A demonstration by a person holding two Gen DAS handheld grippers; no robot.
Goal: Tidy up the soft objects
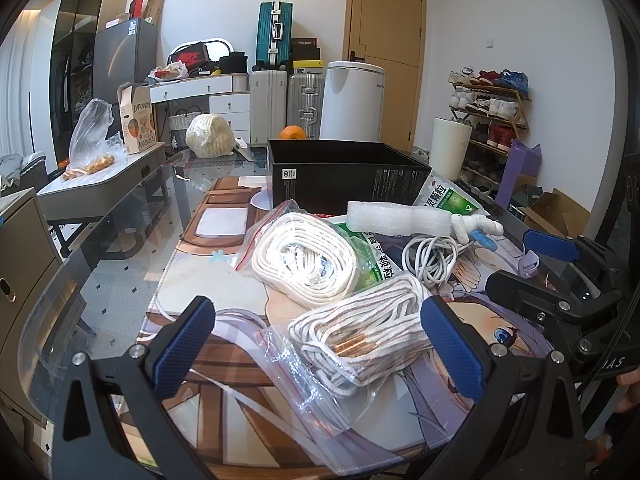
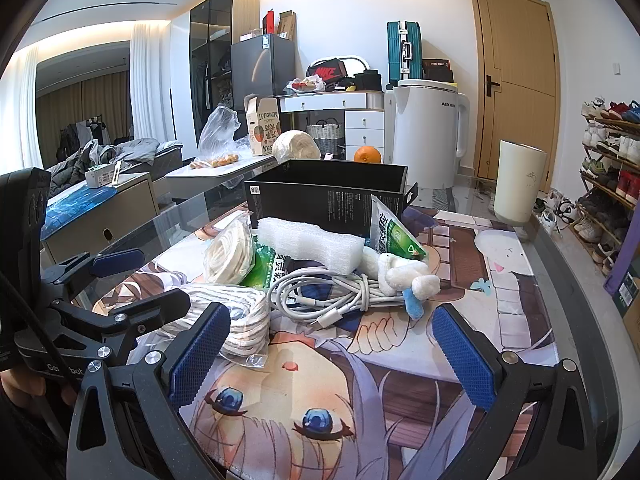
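Observation:
A pile of soft things lies on an anime desk mat (image 1: 224,280) before an open black box (image 1: 344,172) (image 2: 326,192). It holds two bagged white rope coils (image 1: 308,264) (image 1: 360,332), a white foam block (image 1: 400,218) (image 2: 308,244), a coiled white cable (image 1: 430,258) (image 2: 332,296), a small white plush (image 2: 404,276) and green packets (image 2: 396,232). My left gripper (image 1: 320,344) is open, its fingers either side of the near rope coil. My right gripper (image 2: 332,352) is open and empty, just short of the cable and plush.
The mat lies on a glass table (image 1: 112,264). An orange (image 1: 292,133) and a wrapped bundle (image 1: 210,136) sit behind the box. A cream cylinder (image 2: 518,182) stands at the right. A side table (image 1: 108,176) with a plastic bag stands at the left.

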